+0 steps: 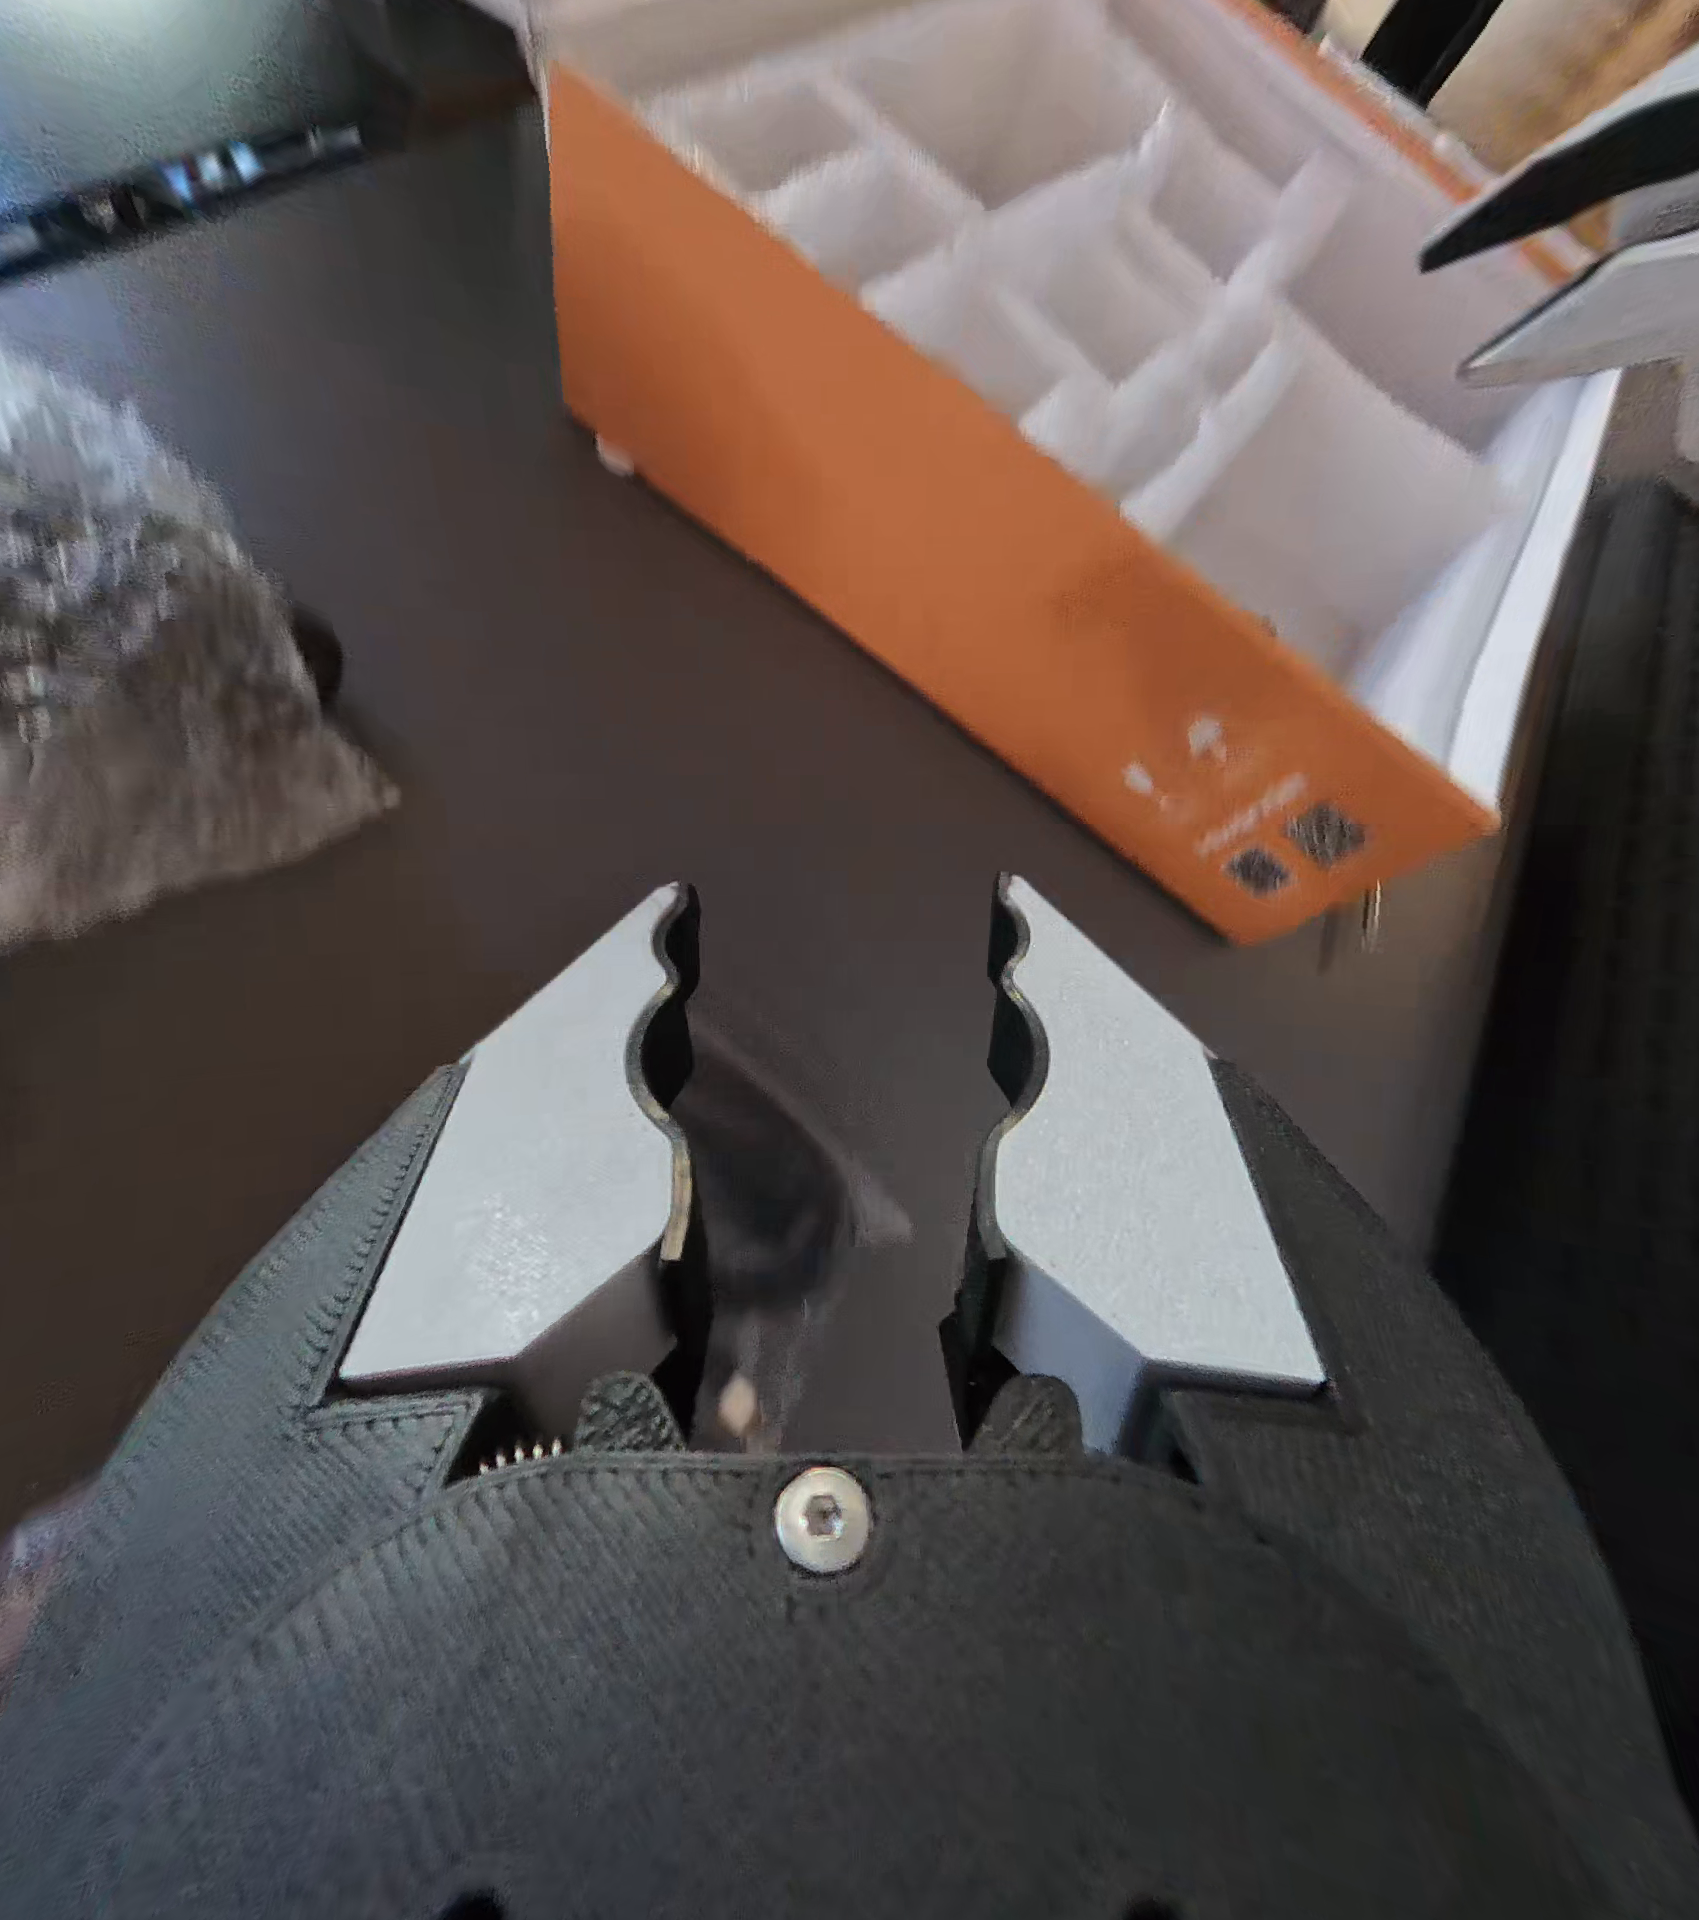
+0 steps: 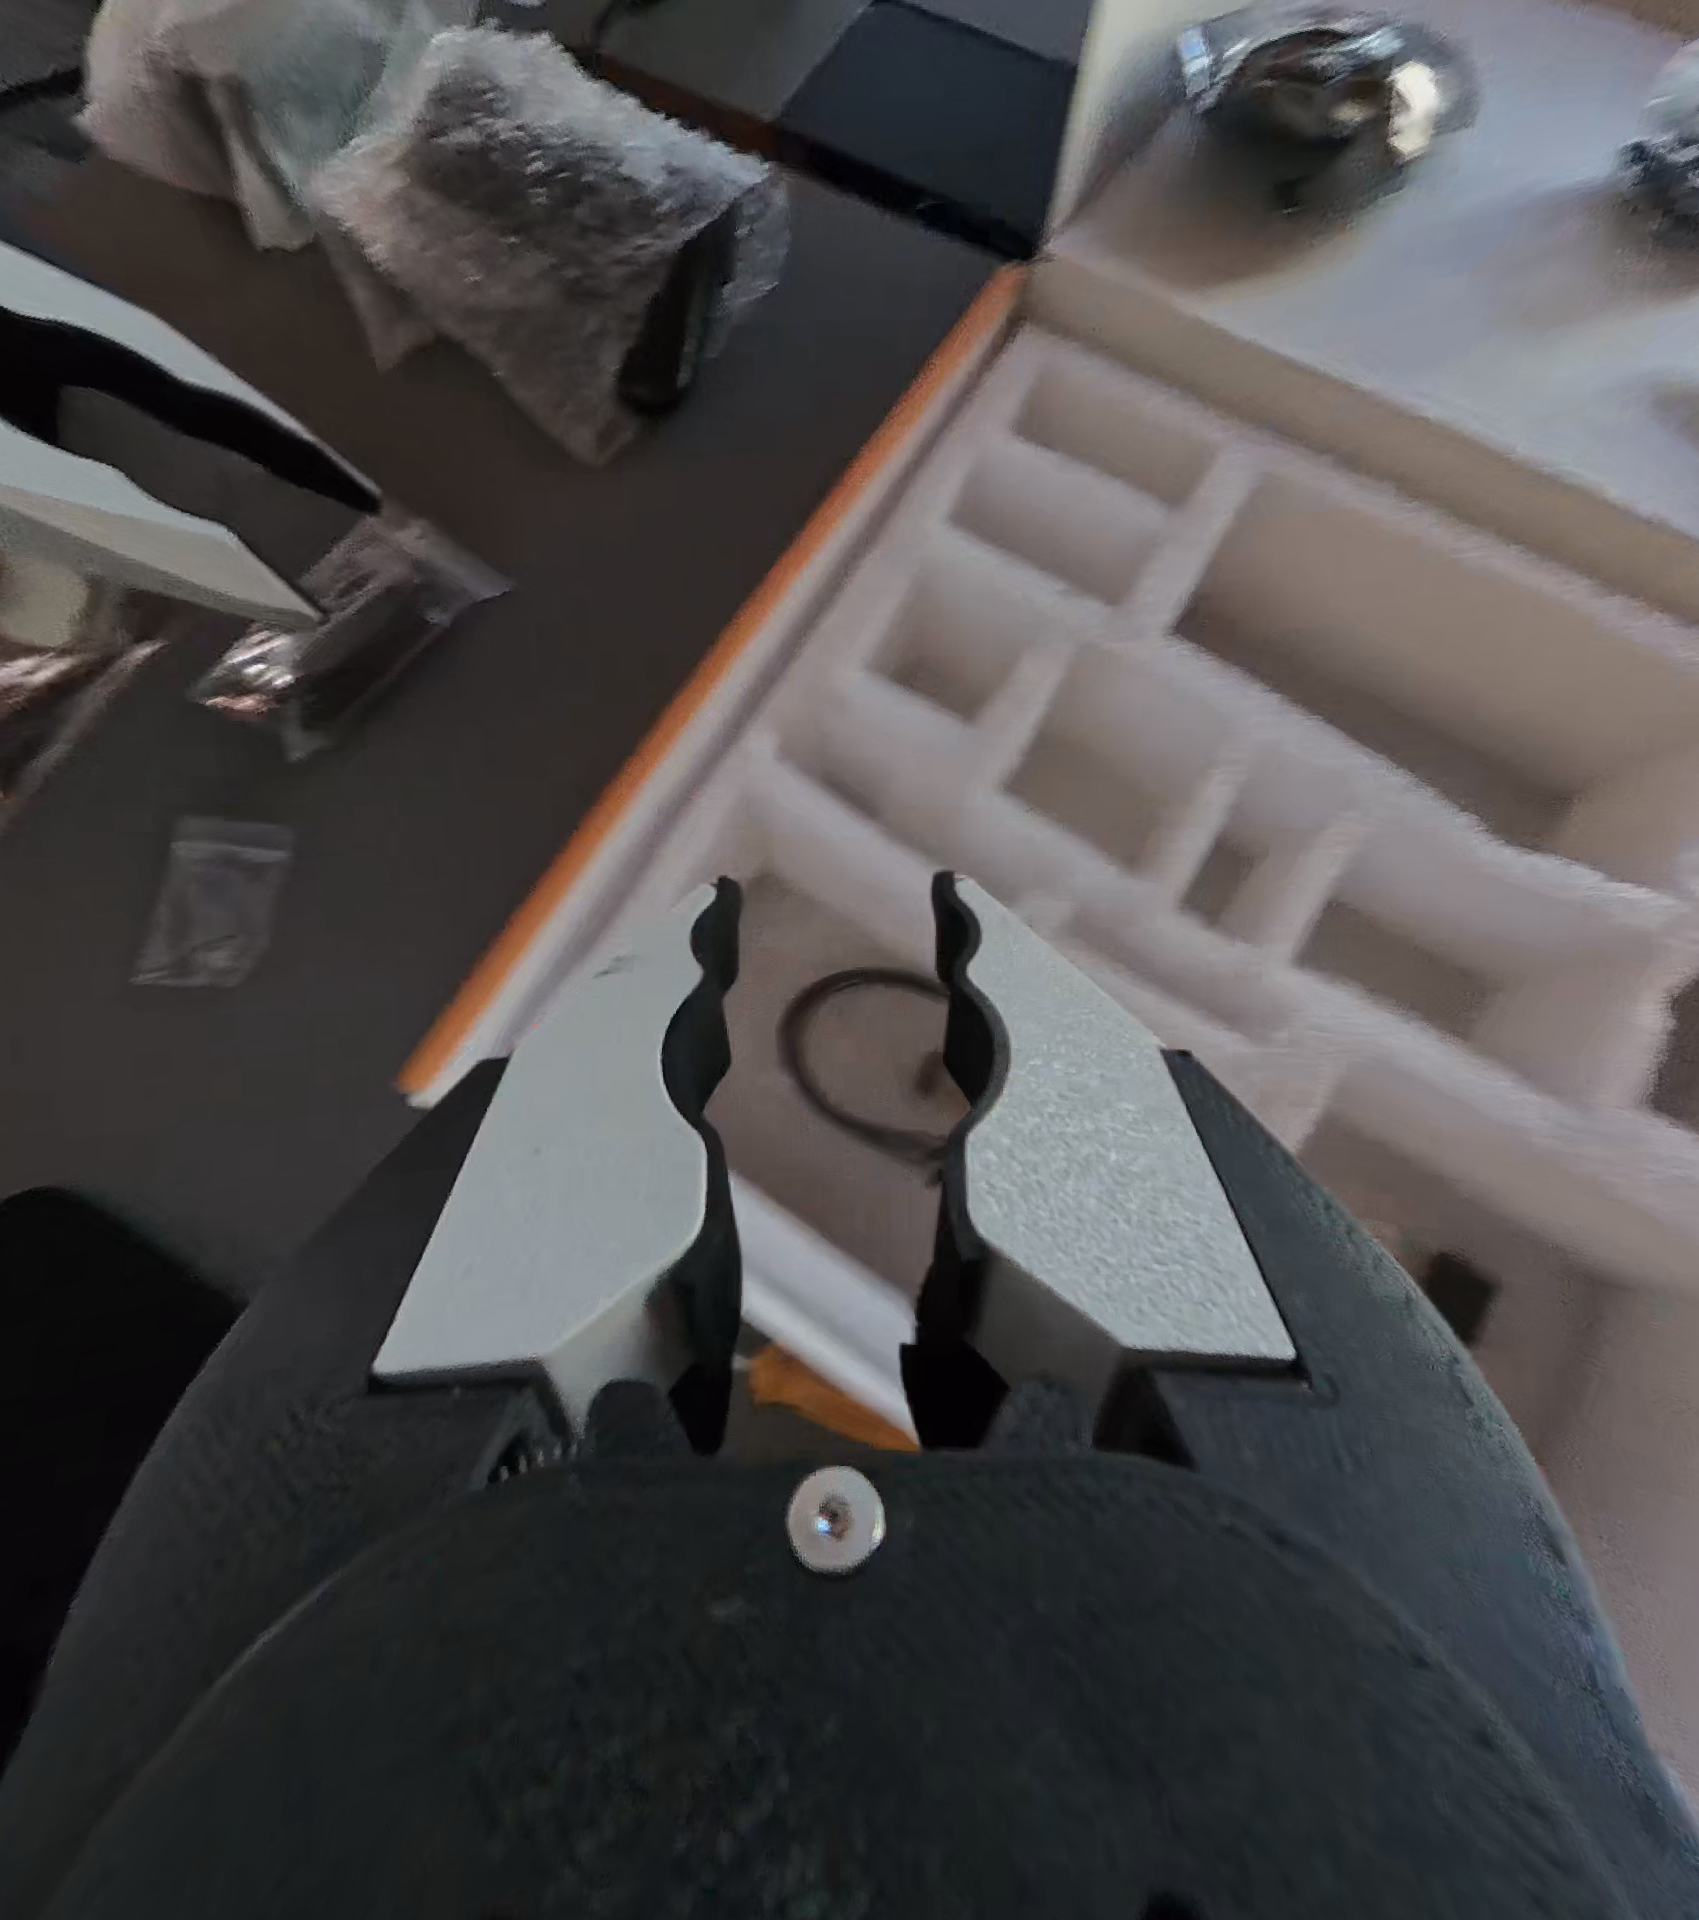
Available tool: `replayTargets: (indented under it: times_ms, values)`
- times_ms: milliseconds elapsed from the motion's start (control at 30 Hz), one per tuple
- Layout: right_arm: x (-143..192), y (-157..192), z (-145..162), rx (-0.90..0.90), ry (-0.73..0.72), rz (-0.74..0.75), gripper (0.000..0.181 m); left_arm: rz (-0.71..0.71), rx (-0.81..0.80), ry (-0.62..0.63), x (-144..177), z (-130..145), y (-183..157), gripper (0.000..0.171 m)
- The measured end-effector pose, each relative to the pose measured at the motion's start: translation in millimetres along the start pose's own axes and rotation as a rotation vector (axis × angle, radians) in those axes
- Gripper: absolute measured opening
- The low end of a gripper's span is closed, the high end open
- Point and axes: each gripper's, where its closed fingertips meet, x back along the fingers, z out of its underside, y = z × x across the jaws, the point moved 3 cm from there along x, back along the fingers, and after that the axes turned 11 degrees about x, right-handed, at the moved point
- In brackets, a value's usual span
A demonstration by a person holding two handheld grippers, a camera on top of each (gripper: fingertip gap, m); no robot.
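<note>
My left gripper (image 1: 843, 894) is open and empty over the dark table (image 1: 471, 727). A dark part in a clear bag (image 1: 772, 1174) lies blurred on the table beneath its jaws. In the right wrist view this gripper (image 2: 346, 551) hovers just over that bag (image 2: 357, 634). My right gripper (image 2: 834, 888) is open and empty above the near corner of an orange box (image 2: 679, 707) with a white foam insert (image 2: 1115, 748). A black cable loop (image 2: 824, 1039) lies in the compartment below its jaws. The right gripper's fingers (image 1: 1603, 197) show at the left wrist view's top right, above the box (image 1: 876, 499).
Bubble-wrapped bundles (image 2: 533, 229) (image 1: 45, 675) lie on the table left of the box. A small clear bag (image 2: 211, 904) lies near the front. Bagged metal parts (image 2: 1333, 94) rest on a pale surface behind the box. A black rounded object (image 2: 24, 1455) is at the lower left.
</note>
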Motion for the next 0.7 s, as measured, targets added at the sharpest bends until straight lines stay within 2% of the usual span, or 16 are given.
replayTargets:
  times_ms: [133, 233, 300, 433, 533, 633, 700]
  values:
    - [-11, -80, -21, 0.014, -0.086, 0.058, 0.043, 0.02, 0.005, -0.1, -36, -64, -6, 0.053]
    - [-28, -124, -48, 0.06, -0.167, 0.033, 0.046, 0.01, 0.044, -0.178, -58, -112, -6, 0.051]
    - [-49, -148, -63, 0.123, -0.213, 0.024, 0.045, -0.024, 0.101, -0.217, -71, -131, 1, 0.05]
    - [-99, -175, -88, 0.195, -0.293, -0.042, 0.047, -0.171, 0.192, -0.316, -94, -140, 33, 0.047]
    - [-140, -176, -104, 0.283, -0.292, -0.071, 0.05, -0.331, 0.158, -0.354, -108, -134, 53, 0.042]
    - [-173, -171, -115, 0.381, -0.268, -0.049, 0.052, -0.47, 0.11, -0.355, -117, -127, 56, 0.039]
    - [-177, -173, -121, 0.375, -0.274, -0.05, 0.051, -0.5, 0.072, -0.333, -119, -128, 48, 0.034]
